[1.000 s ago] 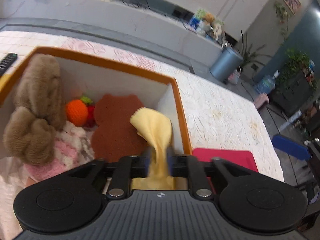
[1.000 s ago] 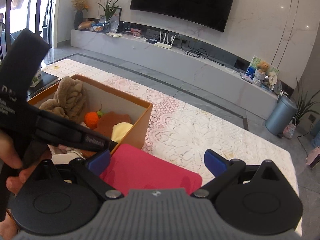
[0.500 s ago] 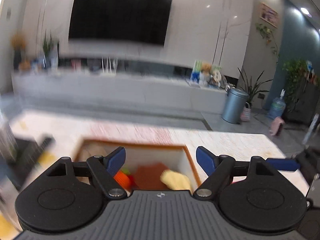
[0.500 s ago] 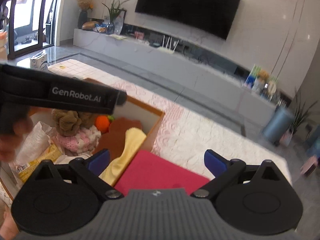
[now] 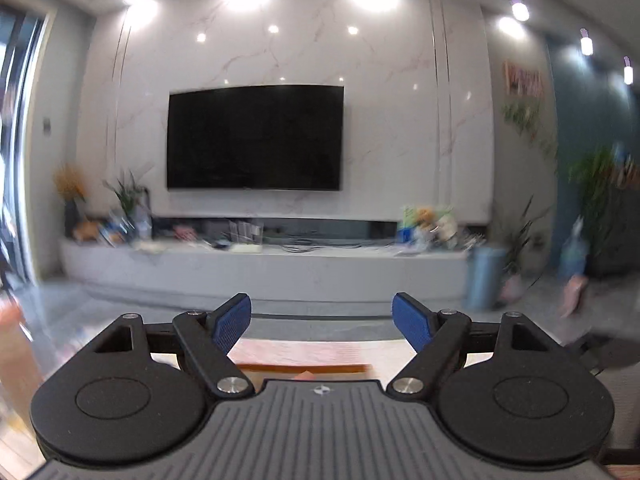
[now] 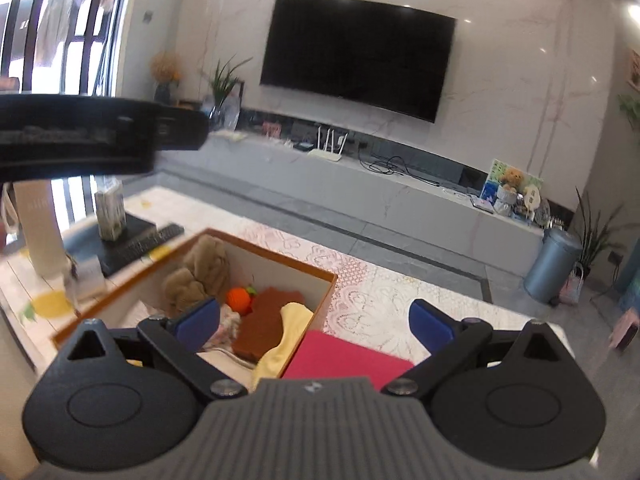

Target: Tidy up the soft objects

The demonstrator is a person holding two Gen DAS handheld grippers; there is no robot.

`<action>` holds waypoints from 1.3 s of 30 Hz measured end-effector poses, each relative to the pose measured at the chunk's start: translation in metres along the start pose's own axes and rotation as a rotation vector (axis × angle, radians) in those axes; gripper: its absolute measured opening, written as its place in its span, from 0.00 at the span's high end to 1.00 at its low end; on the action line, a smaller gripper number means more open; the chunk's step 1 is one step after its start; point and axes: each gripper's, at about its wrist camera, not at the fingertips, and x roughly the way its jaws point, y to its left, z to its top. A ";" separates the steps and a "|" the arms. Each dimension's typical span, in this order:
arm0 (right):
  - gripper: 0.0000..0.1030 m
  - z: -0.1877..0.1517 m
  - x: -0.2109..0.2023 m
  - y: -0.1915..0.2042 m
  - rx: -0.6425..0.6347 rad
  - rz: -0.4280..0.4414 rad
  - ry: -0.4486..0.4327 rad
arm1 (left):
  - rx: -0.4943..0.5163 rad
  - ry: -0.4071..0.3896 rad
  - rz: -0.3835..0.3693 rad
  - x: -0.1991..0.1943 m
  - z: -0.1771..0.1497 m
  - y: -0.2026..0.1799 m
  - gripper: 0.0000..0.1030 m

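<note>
Left wrist view: the left gripper [image 5: 322, 322] is spread wide and empty, pointing at free room.

Right wrist view: the right gripper [image 6: 314, 320] is also wide apart and empty. The orange-rimmed box [image 6: 326, 298] on the lace counter [image 6: 384, 300] holds a soft yellow cloth [image 6: 290, 334] draped at its near edge. A flat pink mat [image 6: 344, 356] lies just beside the box.

One box [image 6: 320, 312], five soft objects inside, one red mat [image 6: 344, 360].

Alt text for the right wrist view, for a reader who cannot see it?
The open, empty right gripper hovers over an orange-rimmed box holding a brown plush, an orange knitted fruit, a brown felt shape and a yellow cloth draped at its near wall. A red pad lies beside the box on the lace-covered table.
</note>
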 end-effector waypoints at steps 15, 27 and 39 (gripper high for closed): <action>0.03 -0.038 -0.088 -0.015 0.034 -0.051 -0.166 | -0.083 0.057 0.159 -0.030 -0.038 -0.001 0.08; 0.02 -0.088 -0.035 -0.016 0.177 -0.029 -0.068 | -0.036 0.089 0.141 -0.022 -0.091 0.006 0.08; 0.02 -0.099 0.000 -0.001 0.128 0.037 -0.013 | 0.017 0.103 0.155 -0.016 -0.110 -0.005 0.08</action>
